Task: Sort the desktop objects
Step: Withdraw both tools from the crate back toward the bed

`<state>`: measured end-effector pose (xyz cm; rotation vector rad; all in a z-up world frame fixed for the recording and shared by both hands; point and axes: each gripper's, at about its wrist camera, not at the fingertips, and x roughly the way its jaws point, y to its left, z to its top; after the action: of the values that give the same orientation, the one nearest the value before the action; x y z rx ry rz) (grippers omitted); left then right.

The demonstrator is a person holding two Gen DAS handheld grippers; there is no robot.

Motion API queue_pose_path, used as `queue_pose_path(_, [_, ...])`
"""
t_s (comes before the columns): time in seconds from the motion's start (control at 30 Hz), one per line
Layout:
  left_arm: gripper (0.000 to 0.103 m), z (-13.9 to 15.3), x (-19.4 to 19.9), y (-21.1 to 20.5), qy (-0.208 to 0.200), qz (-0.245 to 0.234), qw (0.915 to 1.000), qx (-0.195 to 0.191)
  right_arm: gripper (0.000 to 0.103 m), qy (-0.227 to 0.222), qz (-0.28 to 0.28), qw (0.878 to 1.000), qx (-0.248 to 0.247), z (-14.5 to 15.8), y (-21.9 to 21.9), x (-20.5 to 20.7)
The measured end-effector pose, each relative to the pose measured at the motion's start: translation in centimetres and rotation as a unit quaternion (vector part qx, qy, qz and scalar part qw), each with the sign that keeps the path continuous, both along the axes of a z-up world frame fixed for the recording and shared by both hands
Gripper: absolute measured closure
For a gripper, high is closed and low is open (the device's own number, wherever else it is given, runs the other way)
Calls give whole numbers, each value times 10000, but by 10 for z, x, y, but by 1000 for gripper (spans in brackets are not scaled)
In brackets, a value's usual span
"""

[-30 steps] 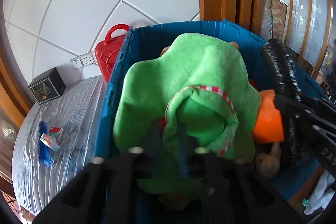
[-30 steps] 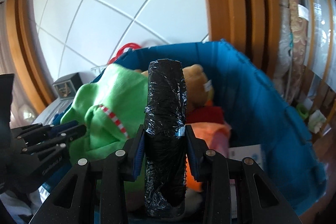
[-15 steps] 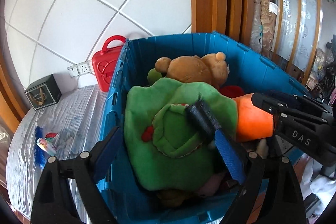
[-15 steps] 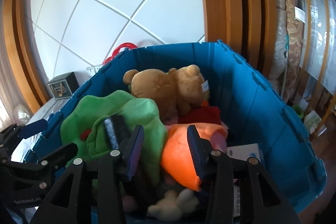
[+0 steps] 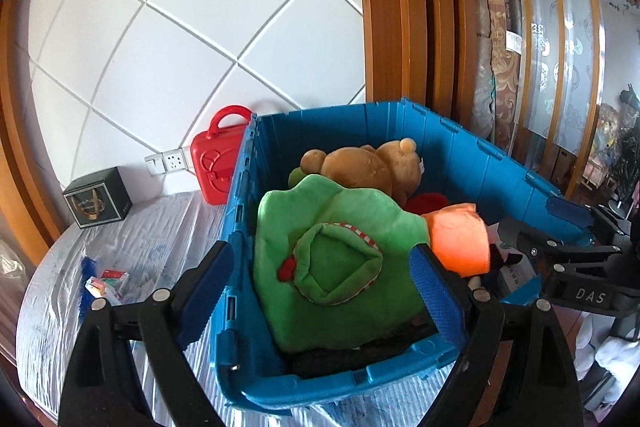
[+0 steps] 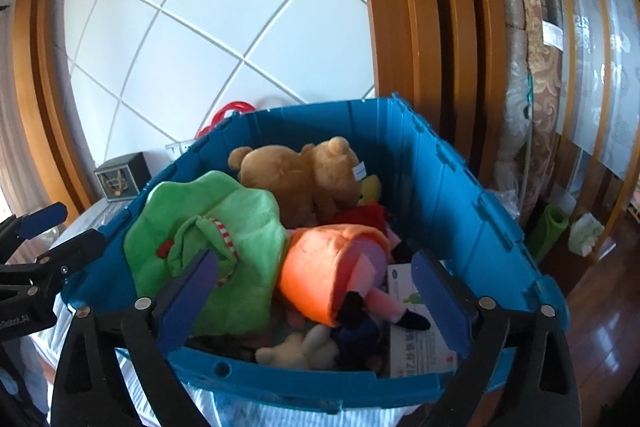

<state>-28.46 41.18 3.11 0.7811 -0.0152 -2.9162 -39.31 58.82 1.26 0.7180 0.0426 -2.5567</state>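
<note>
Both jaws empty, left wide, right opening, above blue bin (image 6: pixel 448 195) heaped with plush toys (image 6: pixel 224 227).

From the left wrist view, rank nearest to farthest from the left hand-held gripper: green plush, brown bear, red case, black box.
1. Green plush, in the bin, just ahead of the left hand-held gripper.
2. Brown bear, at the bin's back.
3. Red case and black box, by the wall: too close to call.
</note>
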Motion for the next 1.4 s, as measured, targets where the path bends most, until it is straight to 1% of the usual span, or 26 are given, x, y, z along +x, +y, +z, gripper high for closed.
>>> queue_pose_path(0.07, [13,1,2,1,16,-7,10000,7,1,70,57,10000,11,3,-1,3])
queue_pose_path(0.17, [13,1,5,4,12,-15,10000,-9,1,114,129,9998,36,6,-3,6])
queue_pose_path(0.5, [13,-2,13,0,-32,85,9999,59,0,76,259,9996,52,8,-11,7])
queue_pose_path(0.67, [13,-2,27,-20,-9,307,9995,92,0,71,505,9987,-33,9,-29,10])
queue_pose_path(0.8, [13,3,44,-48,114,516,9985,148,0,118,745,9971,-114,15,-54,19])
queue_pose_path(0.9, [13,4,57,-79,192,694,9971,233,0,239,908,9956,-71,22,-81,33])
queue_pose_path(1.03, [13,-3,82,-134,186,931,9948,369,0,340,1080,9935,-146,30,-123,54])
queue_pose_path(1.17, [13,-15,111,-202,91,1259,9904,563,0,398,1339,9902,47,29,-190,85])
queue_pose_path(1.23, [13,-23,129,-243,14,1408,9881,624,0,409,1471,9883,56,28,-226,103])
queue_pose_path(1.4, [13,-42,169,-333,-240,1794,9811,690,0,178,1653,9861,31,17,-306,136])
